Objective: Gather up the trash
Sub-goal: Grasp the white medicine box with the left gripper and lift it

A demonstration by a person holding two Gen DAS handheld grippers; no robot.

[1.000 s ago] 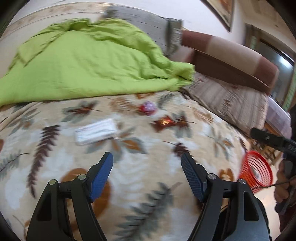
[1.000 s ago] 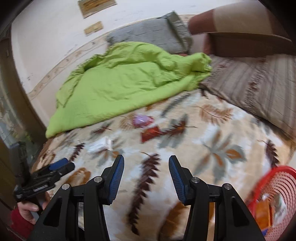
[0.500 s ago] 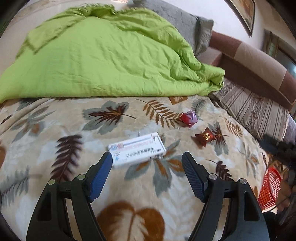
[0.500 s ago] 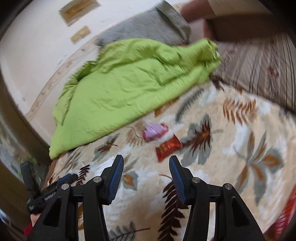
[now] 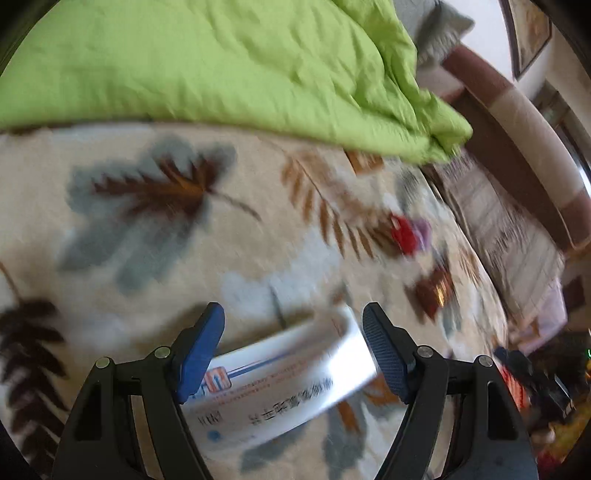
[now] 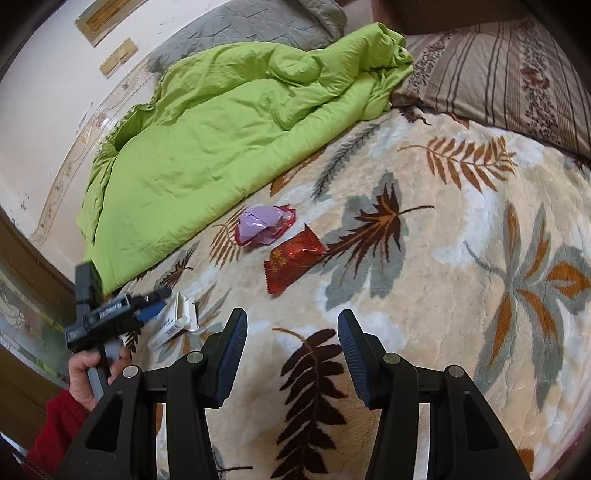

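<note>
A white cardboard box with blue and red print lies on the leaf-patterned blanket, between the blue pads of my open left gripper; the pads stand apart from its ends. In the right wrist view the same box lies under the left gripper, held by a hand in a red sleeve. A purple crumpled wrapper and a red foil snack packet lie ahead of my open right gripper, which holds nothing. Both wrappers show blurred in the left wrist view, the purple-red wrapper and the foil packet.
A green duvet is heaped across the back of the bed, with a grey pillow behind it. A striped brown pillow lies at the right. A red basket edge shows at the far right of the left wrist view.
My left gripper has moved forward and down until the white box lies between its pads. My right gripper has drawn closer to the two wrappers and turned slightly right.
</note>
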